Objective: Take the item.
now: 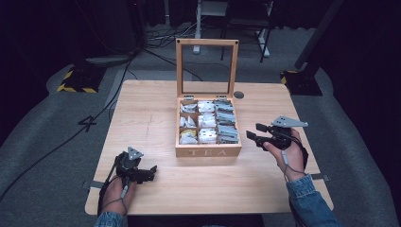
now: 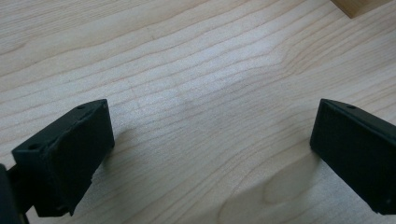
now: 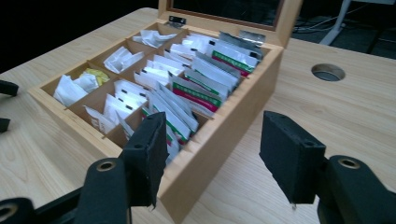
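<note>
Nearest the camera, two denim-sleeved forearms come in over the bench's near edge, each hand carrying a gripper. At the near left corner the left gripper (image 1: 150, 171) rests low on the bench (image 1: 142, 118), its fingers (image 2: 70, 158) spread wide with bare wood between them and nothing held; a corner of the box just shows at the top right of its own view. Its cable loops back along the wrist.

Over by the right edge, the right gripper (image 1: 254, 133) hangs above the bench, pointing inward at the right wall of the tea box (image 1: 208, 152). Its fingers (image 3: 149, 154) stand well apart and hold nothing; in the right gripper view they frame the box's near corner without touching it.

That wooden box sits at the middle of the bench, its front marked TEA and facing the near edge. Its glass-paned lid (image 1: 206, 67) stands upright on hinges at the back. Inside, dividers make rows of compartments: the ones on the right hold upright tea sachets (image 3: 205, 79) with green and red bands, the middle and left ones hold white packets (image 1: 206, 122), and one left compartment shows a yellowish packet (image 3: 97, 74). A round cable hole (image 1: 239, 94) lies in the bench near the far edge, just right of the lid.
</note>
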